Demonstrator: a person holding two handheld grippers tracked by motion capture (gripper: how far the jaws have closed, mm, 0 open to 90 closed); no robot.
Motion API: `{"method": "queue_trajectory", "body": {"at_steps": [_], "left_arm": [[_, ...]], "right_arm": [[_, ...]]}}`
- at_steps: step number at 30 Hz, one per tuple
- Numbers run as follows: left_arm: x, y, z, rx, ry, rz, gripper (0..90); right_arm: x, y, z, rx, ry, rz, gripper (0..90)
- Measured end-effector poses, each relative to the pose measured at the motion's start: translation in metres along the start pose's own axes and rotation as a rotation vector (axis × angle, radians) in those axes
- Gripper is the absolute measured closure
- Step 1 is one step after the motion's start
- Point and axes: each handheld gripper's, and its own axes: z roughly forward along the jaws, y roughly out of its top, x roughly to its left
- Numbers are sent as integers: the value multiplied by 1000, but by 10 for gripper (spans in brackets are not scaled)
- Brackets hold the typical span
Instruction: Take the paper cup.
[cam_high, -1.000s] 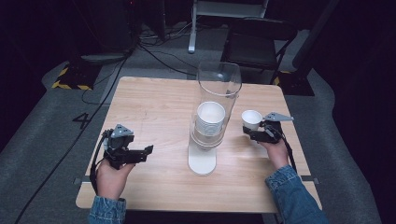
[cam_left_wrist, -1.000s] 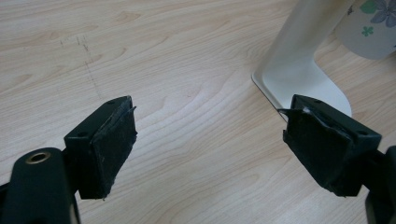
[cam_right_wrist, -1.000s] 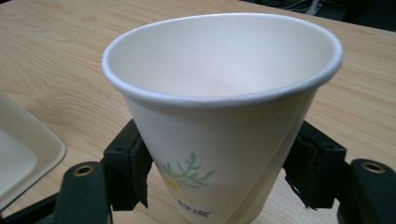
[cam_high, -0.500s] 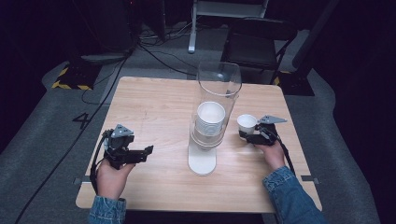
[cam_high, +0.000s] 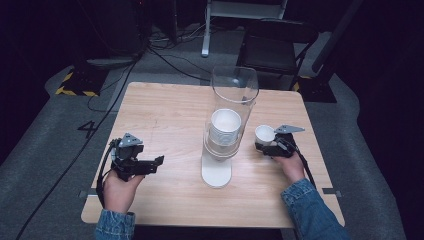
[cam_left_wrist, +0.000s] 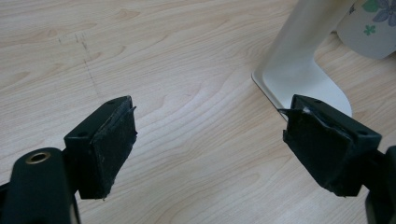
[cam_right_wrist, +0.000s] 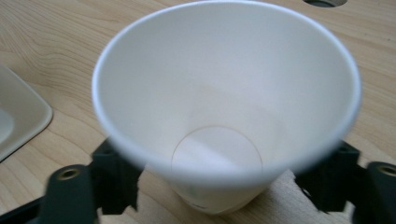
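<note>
Right now the right gripper (cam_high: 267, 146) has its fingers (cam_right_wrist: 114, 179) pressed against the lower wall of a white paper cup (cam_right_wrist: 226, 105), one on each side, so the cup stays upright with its mouth open to the gripper's camera. Gripping low on the taper keeps the rim free and the empty cup steady, which suits either setting it down or carrying it. In the high view that cup (cam_high: 264, 133) sits just to the right of the cup dispenser (cam_high: 231, 120), a clear tube on a white foot holding a stack of cups (cam_high: 225, 129); whether its base touches the tabletop (cam_high: 165, 110) cannot be told. It appears to be a cup taken from the dispenser.

The left gripper (cam_high: 150, 165) rests low over the tabletop, well to the left of the dispenser, its fingers (cam_left_wrist: 109, 142) spread wide with nothing between them. It points toward the dispenser's white foot (cam_left_wrist: 303, 79), probably waiting, ready to brace it.
</note>
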Motion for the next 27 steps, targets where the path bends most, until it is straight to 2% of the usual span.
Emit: {"method": "queue_trajectory", "body": {"at_steps": [5,9,12,14,15,17,18,19,22,23,24,25,27], "left_arm": [[0,2,2,10,-10,8,168],[-1,3,7,17,-16,14,167],[-2,3,7,18,-16,11,166],[-1,3,5,12,-12,6,165],[-1,2,4,14,-6,8,165],[0,1,2,9,-5,2,165],[1,-1,1,16,0,7,165],[1,-1,1,16,0,7,165],[0,-2,0,12,-2,-2,164],[0,-3,0,14,0,3,164],[-1,-4,0,17,-3,-3,164],[-1,-4,0,17,-3,-3,164],[-1,-5,-2,23,-10,10,163]], "right_arm": [[1,2,-4,11,-11,-17,144],[-2,4,-16,9,-12,-1,70],[-3,5,-24,-2,-6,13,68],[-2,9,-36,1,-14,6,68],[-2,9,-36,1,-14,6,68],[-1,14,-45,-20,-15,-1,65],[1,17,-56,-70,-3,6,65],[1,17,-56,-70,-3,6,65],[4,24,-77,-104,22,12,65],[4,24,-77,-104,22,12,65],[5,26,-88,-114,41,10,65],[5,26,-88,-114,41,10,65],[8,27,-96,-131,54,10,65]]}}
